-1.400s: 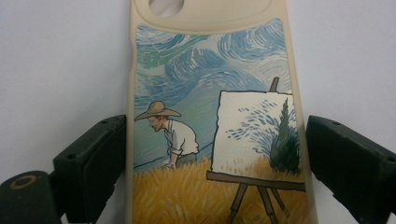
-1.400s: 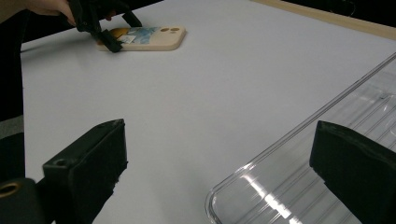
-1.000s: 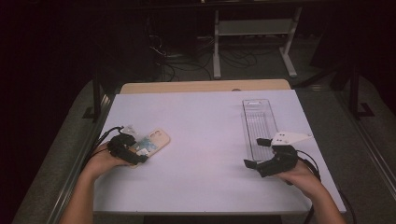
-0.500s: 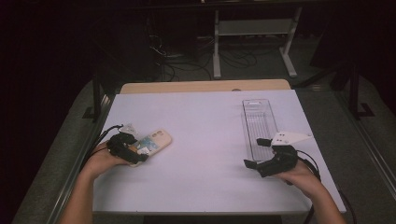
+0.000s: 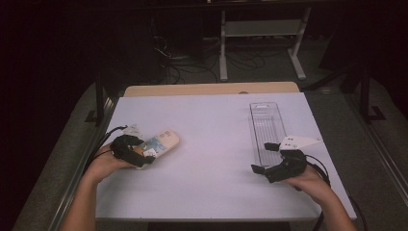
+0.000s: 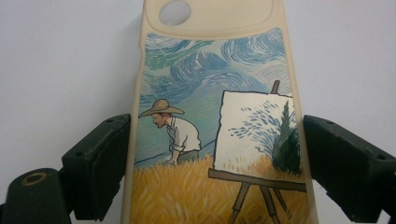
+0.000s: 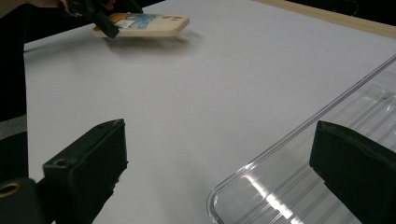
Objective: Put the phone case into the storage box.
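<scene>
The left fingers (image 6: 212, 172) clamped the phone case (image 6: 212, 116) by its edges, lower left of the high view; the right fingers (image 7: 224, 182) stood wide open and empty beside the clear tray (image 5: 266, 126), lower right.

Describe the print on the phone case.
Painted wheat field, swirly blue sky, man, easel on the cream phone case; left gripper view.

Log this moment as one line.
left tongs: shut on phone case, lifted | right tongs: open, at clear tray end

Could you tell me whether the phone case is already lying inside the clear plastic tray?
No, the phone case is at the table's left side between the left gripper's jaws, far from the clear tray on the right.
</scene>
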`<state>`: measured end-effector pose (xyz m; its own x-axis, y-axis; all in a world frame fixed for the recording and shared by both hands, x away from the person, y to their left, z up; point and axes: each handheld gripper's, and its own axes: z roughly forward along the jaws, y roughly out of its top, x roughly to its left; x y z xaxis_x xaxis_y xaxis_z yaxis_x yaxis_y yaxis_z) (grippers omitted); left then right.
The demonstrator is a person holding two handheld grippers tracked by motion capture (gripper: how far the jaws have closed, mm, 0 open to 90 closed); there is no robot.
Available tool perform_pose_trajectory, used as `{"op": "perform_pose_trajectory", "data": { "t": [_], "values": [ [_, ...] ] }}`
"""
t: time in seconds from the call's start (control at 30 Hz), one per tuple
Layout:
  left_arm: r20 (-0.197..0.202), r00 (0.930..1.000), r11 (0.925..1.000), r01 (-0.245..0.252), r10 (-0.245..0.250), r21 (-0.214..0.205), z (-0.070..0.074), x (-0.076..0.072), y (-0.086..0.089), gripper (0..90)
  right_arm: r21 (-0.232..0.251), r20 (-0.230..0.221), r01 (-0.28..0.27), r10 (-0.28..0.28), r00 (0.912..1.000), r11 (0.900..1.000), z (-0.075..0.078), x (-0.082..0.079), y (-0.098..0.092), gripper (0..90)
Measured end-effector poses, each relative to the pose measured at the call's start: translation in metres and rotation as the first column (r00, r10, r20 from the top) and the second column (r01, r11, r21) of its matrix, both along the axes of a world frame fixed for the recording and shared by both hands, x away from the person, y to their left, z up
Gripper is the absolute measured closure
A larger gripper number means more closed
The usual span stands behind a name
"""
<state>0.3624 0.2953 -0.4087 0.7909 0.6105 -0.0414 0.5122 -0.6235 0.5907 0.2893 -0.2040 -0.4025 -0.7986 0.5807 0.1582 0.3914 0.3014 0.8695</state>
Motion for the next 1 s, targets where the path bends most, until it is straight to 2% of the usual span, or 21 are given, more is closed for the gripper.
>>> {"op": "perform_pose_trajectory", "data": {
  "t": [0.07,0.17,0.27,0.5,0.53,0.57,0.63,0.67,0.73,0.77,0.8,0.9,1.0],
  "values": [
    [-0.001,0.9999,0.9999,0.015,-0.015,-0.001,0.003,0.000,-0.003,11.1,0.000,0.002,0.000,0.000,1.0000,1.0000,0.000,0.000,0.000,3.4],
    [0.007,0.9997,0.9994,0.025,-0.025,-0.024,0.007,-0.001,-0.007,11.2,0.000,0.001,-0.001,0.001,1.0000,1.0000,0.000,0.000,0.000,3.4],
    [0.019,0.9986,0.9987,0.049,-0.048,-0.013,0.011,-0.001,-0.011,11.2,0.001,-0.002,-0.002,0.002,1.0000,1.0000,0.000,0.000,0.000,3.4],
    [0.040,0.9959,0.9952,0.083,-0.081,-0.051,0.022,-0.002,-0.020,11.2,0.000,-0.016,-0.011,0.011,0.9998,0.9999,0.001,0.001,0.000,3.0],
    [0.058,0.9937,0.9943,0.098,-0.096,-0.042,0.024,-0.001,-0.021,11.2,0.001,-0.018,-0.012,0.012,0.9998,0.9999,0.001,0.001,0.000,2.9],
    [0.051,0.9946,0.9941,0.093,-0.090,-0.056,0.024,-0.002,-0.022,11.2,0.003,-0.020,-0.014,0.014,0.9997,0.9999,0.002,0.001,0.000,2.9],
    [0.063,0.9912,0.9918,0.119,-0.116,-0.046,0.027,-0.001,-0.024,11.2,0.002,-0.023,-0.014,0.014,0.9996,0.9999,0.002,0.002,0.000,2.9],
    [0.058,0.9916,0.9910,0.119,-0.116,-0.060,0.027,-0.002,-0.027,11.2,0.001,-0.024,-0.016,0.016,0.9996,0.9999,0.002,0.002,0.000,2.9],
    [0.060,0.9905,0.9898,0.128,-0.124,-0.063,0.028,-0.003,-0.030,11.2,-0.004,-0.026,-0.019,0.019,0.9995,0.9998,0.002,0.002,0.000,2.8],
    [0.057,0.9882,0.9882,0.145,-0.142,-0.051,0.030,-0.002,-0.031,11.2,-0.008,-0.026,-0.026,0.025,0.9994,0.9996,0.002,0.002,0.000,2.8],
    [0.050,0.9882,0.9872,0.148,-0.145,-0.059,0.031,-0.003,-0.033,11.2,-0.012,-0.029,-0.032,0.032,0.9991,0.9994,0.003,0.002,-0.001,2.8],
    [0.056,0.9838,0.9839,0.173,-0.170,-0.046,0.033,-0.001,-0.036,11.2,-0.023,-0.039,-0.041,0.040,0.9984,0.9989,0.003,0.004,0.000,2.7],
    [0.062,0.9822,0.9821,0.181,-0.177,-0.054,0.037,-0.001,-0.039,11.2,-0.026,-0.040,-0.044,0.043,0.9983,0.9987,0.004,0.005,-0.001,2.5]
  ]
}}
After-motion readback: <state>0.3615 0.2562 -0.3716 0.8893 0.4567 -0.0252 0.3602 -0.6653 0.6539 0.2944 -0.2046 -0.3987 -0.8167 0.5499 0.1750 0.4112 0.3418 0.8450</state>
